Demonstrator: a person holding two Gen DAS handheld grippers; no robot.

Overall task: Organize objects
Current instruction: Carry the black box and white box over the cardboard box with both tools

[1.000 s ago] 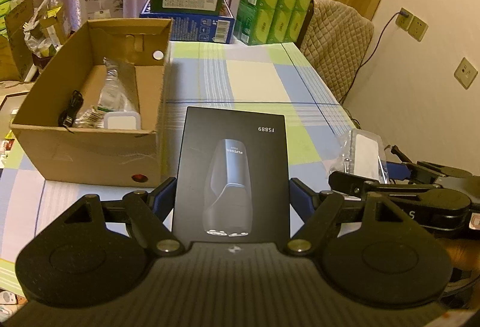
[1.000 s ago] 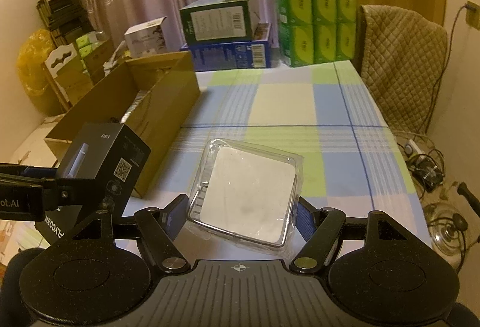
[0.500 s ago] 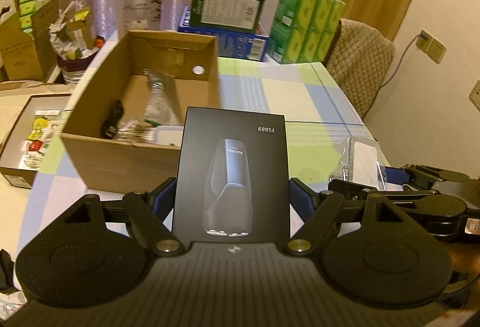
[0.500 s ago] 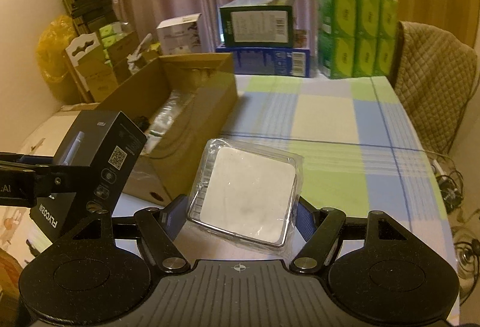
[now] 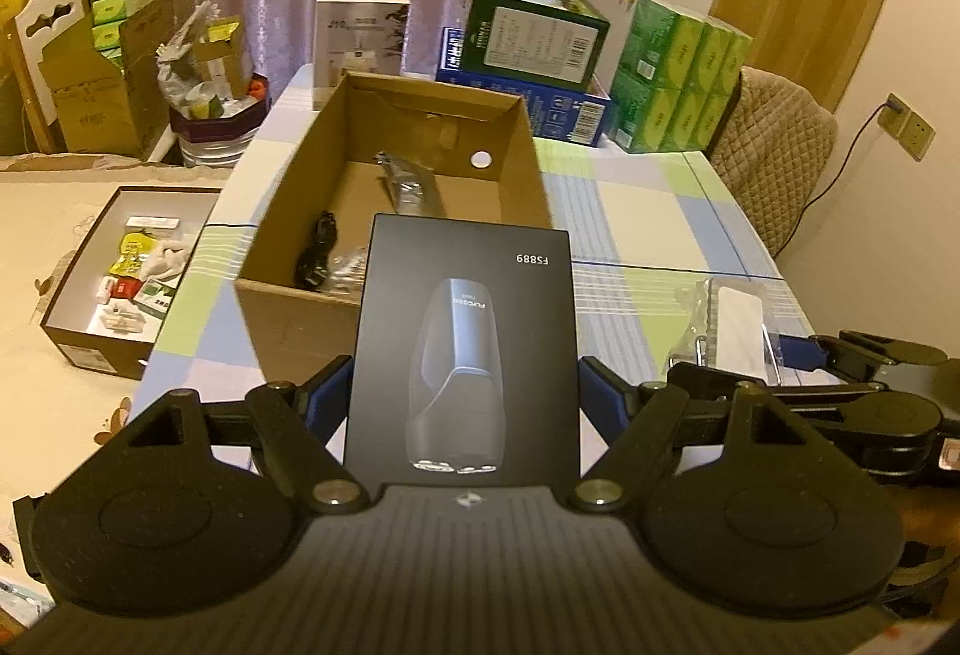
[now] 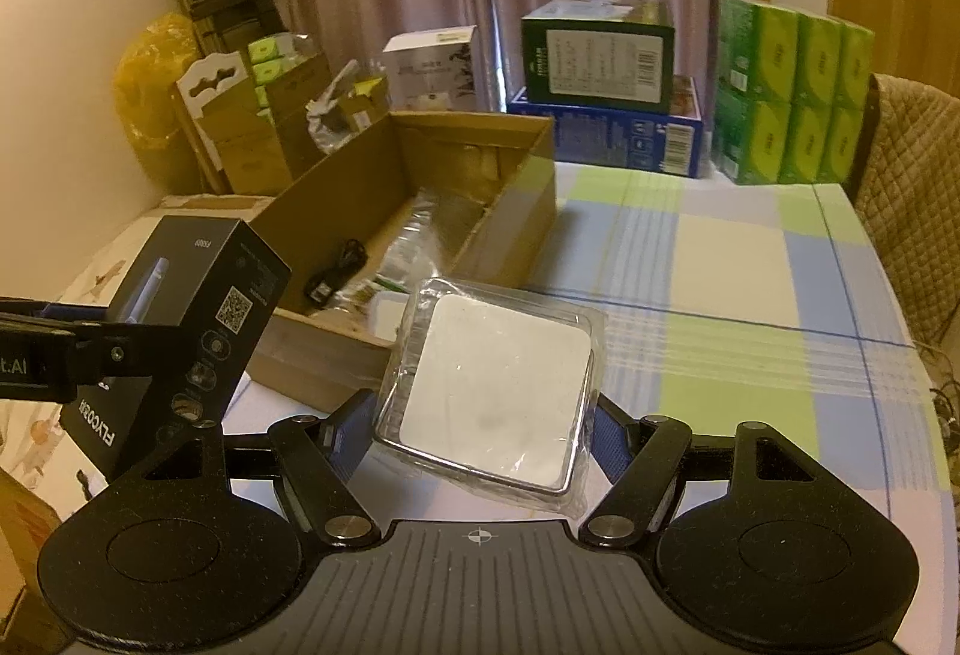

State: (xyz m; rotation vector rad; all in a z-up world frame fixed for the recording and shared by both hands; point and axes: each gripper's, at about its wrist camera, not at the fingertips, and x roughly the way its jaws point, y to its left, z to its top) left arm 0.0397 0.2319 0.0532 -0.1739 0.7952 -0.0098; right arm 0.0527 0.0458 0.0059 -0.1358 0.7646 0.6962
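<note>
My left gripper [image 5: 462,391] is shut on a black shaver box [image 5: 465,355] marked FS889, held in the air just short of the near wall of an open cardboard box [image 5: 300,319]. The same black box [image 6: 186,331] shows at the left of the right wrist view. My right gripper [image 6: 480,421] is shut on a white square item in a clear plastic pack [image 6: 492,391], held above the checked tablecloth [image 6: 750,295] to the right of the cardboard box [image 6: 510,235]. That pack [image 5: 729,322] appears at the right of the left wrist view.
Inside the cardboard box lie a black cable [image 5: 315,259] and clear bags [image 5: 408,187]. Stacked cartons [image 5: 528,48] and green tissue packs [image 5: 678,84] stand at the table's far end. A quilted chair [image 5: 774,156] is at the right. A low box of small items [image 5: 126,271] sits left.
Both grippers have moved left and up with their loads; the cardboard box now lies straight ahead of the black box rather than off to the left.
</note>
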